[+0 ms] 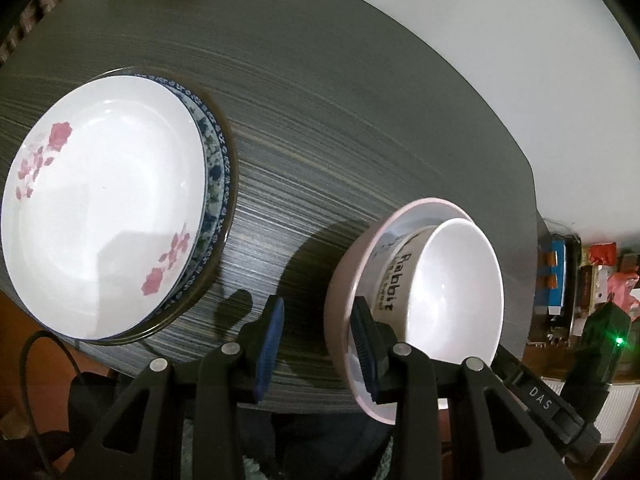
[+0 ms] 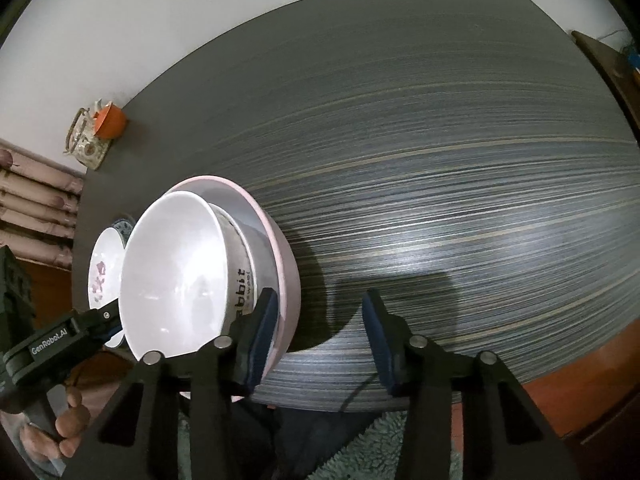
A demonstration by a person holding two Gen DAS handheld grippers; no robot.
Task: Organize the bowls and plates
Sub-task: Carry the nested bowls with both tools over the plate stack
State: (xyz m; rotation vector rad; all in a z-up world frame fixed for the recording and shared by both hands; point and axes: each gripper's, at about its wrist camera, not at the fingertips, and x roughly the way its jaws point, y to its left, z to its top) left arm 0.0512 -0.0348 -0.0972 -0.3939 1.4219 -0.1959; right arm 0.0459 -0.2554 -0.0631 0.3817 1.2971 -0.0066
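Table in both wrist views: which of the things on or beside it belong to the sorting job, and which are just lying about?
Part of the job:
- pink bowl with the white bowl nested inside it
- stacked plates: flowered white plate on a blue-patterned plate

Just lying about:
- orange cup and patterned teapot at the table's far corner
- packets and boxes beyond the table edge

Left gripper [image 1: 320, 344] and right gripper [image 2: 320, 336] both pitched steeply down, jaws parted, each straddling opposite rims of the pink bowl [image 1: 344, 280]. Pad contact unclear.
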